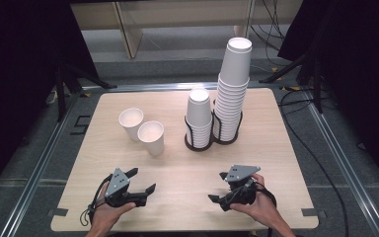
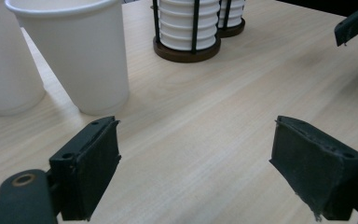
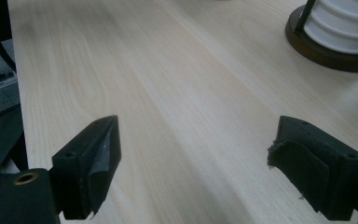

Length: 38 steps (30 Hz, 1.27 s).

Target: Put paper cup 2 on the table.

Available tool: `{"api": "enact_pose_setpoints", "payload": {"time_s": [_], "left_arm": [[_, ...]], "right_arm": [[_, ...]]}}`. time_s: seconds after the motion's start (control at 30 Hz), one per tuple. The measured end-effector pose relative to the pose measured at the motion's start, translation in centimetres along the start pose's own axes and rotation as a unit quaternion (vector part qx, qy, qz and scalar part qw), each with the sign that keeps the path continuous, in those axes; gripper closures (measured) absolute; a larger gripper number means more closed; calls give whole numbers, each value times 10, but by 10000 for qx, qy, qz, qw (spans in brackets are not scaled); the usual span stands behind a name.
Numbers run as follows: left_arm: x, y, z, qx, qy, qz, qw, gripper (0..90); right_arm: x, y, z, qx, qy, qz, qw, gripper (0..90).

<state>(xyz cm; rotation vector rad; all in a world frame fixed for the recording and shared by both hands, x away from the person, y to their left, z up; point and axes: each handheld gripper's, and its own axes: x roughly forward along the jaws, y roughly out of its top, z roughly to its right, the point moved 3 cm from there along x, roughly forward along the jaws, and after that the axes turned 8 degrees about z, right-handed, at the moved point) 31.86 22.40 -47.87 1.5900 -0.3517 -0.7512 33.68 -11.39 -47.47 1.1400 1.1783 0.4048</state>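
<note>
I hold my left tool (image 1: 140, 181) at the table's (image 1: 276, 163) near edge with jaws spread wide and empty; my right tool (image 1: 218, 187) is equally wide and empty. The nearer paper cup (image 1: 151, 138) stands upright at about twelve o'clock from the left tool, apart from it, its long axis vertical. The left hand (image 1: 109, 213) is the nearer one.

No legible text, labels, brands, numbers or signs; paper cups (image 1: 151, 137) plain white, cup stacks (image 1: 233, 89) unprinted, wooden table (image 1: 177, 168) unmarked, gripper bodies bare black, no lettering to be made out
</note>
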Motion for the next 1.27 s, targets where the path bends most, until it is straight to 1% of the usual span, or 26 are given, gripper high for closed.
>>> {"api": "enact_pose_setpoints", "payload": {"time_s": [0.03,0.07,0.1,0.13,0.17,0.2,0.23,0.37,0.4,0.47,0.5,0.57,0.6,0.63,0.67,0.7,0.73,0.8,0.83,0.87,0.93,1.0,1.07,1.17,1.23,1.27], "left_arm": [[-1,-1,2,-20,-3,-41,10000,144],[-2,-2,2,29,-59,-51,10000,144],[-2,-3,4,28,-80,-41,10000,144],[-2,-4,6,6,-97,-66,9999,144],[-3,-4,7,77,-115,-74,9999,144],[-3,-5,9,85,-125,-102,9998,144],[-5,-5,11,148,-106,-145,9997,144],[-9,-6,16,270,-181,-223,9992,144],[-9,-7,19,157,-208,-203,9995,144],[-11,-8,20,262,-247,-313,9989,144],[-11,-10,22,272,-350,-364,9984,144],[-13,-12,26,291,-409,-554,9972,144],[-13,-13,28,322,-402,-602,9969,144],[-12,-13,29,330,-452,-573,9968,144],[-12,-13,29,353,-452,-565,9968,144],[-12,-13,29,404,-463,-650,9960,145],[-11,-14,29,419,-429,-632,9962,144],[-10,-16,26,434,-408,-713,9957,144],[-9,-16,26,391,-387,-705,9960,145],[-9,-16,25,450,-389,-759,9953,144],[-9,-16,25,454,-362,-746,9955,144],[-8,-16,26,421,-399,-708,9958,145],[-9,-16,25,471,-402,-761,9952,145],[-10,-16,24,423,-399,-775,9953,145],[-9,-16,23,376,-327,-744,9960,144],[-8,-17,23,367,-339,-683,9964,144]], "right_arm": [[0,-1,-1,49,23,-21,10000,159],[-1,-2,-1,50,10,-14,10000,160],[-1,-3,-1,-5,-14,8,10000,160],[-1,-4,-2,90,19,-17,10000,160],[-2,-5,-3,83,2,-22,10000,159],[-2,-6,-3,41,-19,-25,10000,159],[-2,-8,-4,110,24,-50,9999,160],[-3,-13,-7,153,14,-62,9999,160],[-3,-14,-8,145,-14,-58,9999,160],[-3,-17,-10,255,-22,-76,9996,160],[-3,-19,-12,289,-27,-105,9995,160],[-4,-20,-15,308,-13,-127,9994,160],[-4,-21,-16,295,20,-123,9995,160],[-4,-21,-18,273,7,-123,9995,160],[-4,-22,-19,270,5,-144,9995,160],[-3,-22,-20,246,-1,-132,9996,160],[-3,-22,-21,278,48,-166,9995,160],[-2,-22,-22,214,29,-204,9996,161],[-1,-22,-22,174,29,-207,9996,162],[0,-22,-23,232,59,-246,9994,162],[2,-22,-24,205,85,-273,9994,163],[2,-21,-25,210,66,-253,9994,164],[3,-21,-25,210,58,-251,9994,163],[3,-21,-24,207,33,-264,9994,161],[3,-21,-23,191,15,-260,9995,161],[3,-21,-23,172,6,-258,9995,161]]}}
